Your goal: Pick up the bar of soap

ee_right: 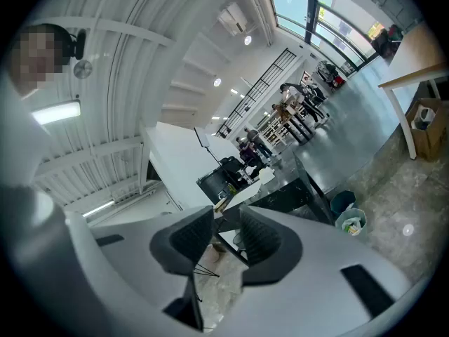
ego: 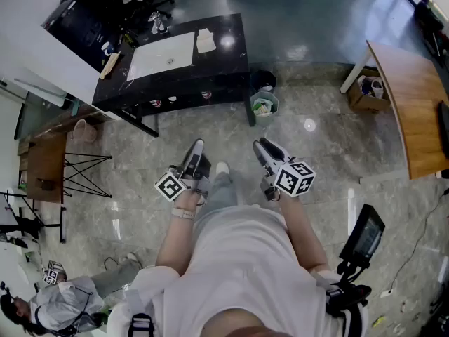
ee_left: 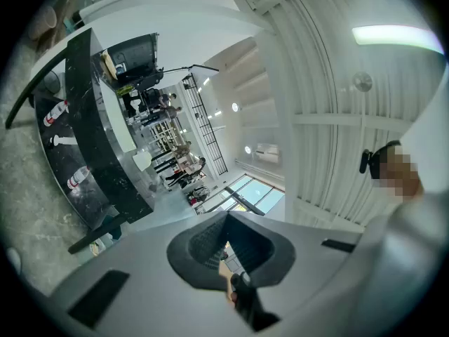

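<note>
The left gripper (ego: 196,149) is held near, its jaws fully closed on nothing. The right gripper (ego: 262,146) is held beside it, partly open and empty. On the far black counter (ego: 231,55), well apart from both, the bar of soap cannot be singled out.

Large open indoor hall, possibly an office lobby or demo space, polished stone floor (ego: 140,181), black marble counter (ego: 226,63) with white sink (ego: 163,56), wooden desk (ego: 407,111), waste bin (ego: 264,105), high slatted ceiling (ee_left: 330,83) with strip light (ee_left: 396,35), tall windows (ee_right: 330,9)
</note>
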The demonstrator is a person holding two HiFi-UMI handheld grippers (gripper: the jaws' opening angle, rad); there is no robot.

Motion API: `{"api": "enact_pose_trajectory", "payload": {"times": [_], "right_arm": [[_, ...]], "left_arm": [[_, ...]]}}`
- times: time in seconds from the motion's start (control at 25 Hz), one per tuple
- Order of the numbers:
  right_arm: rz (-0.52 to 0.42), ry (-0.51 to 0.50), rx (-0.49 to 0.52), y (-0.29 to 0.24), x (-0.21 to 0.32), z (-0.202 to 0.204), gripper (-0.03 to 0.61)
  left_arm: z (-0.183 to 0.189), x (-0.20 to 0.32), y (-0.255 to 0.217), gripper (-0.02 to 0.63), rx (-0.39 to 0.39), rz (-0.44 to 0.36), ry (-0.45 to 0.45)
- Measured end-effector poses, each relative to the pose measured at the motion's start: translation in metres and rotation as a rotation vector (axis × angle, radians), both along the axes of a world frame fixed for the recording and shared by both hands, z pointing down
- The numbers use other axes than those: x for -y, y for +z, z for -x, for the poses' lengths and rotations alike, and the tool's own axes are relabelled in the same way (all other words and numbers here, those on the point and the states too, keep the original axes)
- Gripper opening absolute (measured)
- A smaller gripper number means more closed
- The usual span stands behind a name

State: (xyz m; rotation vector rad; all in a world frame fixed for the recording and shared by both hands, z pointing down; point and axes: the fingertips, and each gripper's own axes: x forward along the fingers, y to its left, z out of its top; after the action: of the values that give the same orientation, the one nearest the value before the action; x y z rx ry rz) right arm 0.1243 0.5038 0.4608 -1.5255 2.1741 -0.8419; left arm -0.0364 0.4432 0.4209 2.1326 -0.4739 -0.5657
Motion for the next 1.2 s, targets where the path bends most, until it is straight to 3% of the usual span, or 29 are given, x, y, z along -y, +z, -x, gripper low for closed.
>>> {"api": "enact_pose_trajectory", "payload": {"times": [0.6,0.88,1.2], "right_arm": [[0.012,0.050,-0.001,0.012,0.045,-0.032,0.130],[0.057,0.046,-0.019,0.023,0.115,-0.031,0.130],[0.147,0.036,-0.021,0.043,0.236,-0.006,0.130]], "left_arm": [[-0.021,0.055,0.014,0.008,-0.018,0.027,0.007],[-0.019,0.128,0.031,0.008,-0.034,0.068,0.005],[-0.001,0.242,0.055,0.008,-0.049,0.157,0.016]]}}
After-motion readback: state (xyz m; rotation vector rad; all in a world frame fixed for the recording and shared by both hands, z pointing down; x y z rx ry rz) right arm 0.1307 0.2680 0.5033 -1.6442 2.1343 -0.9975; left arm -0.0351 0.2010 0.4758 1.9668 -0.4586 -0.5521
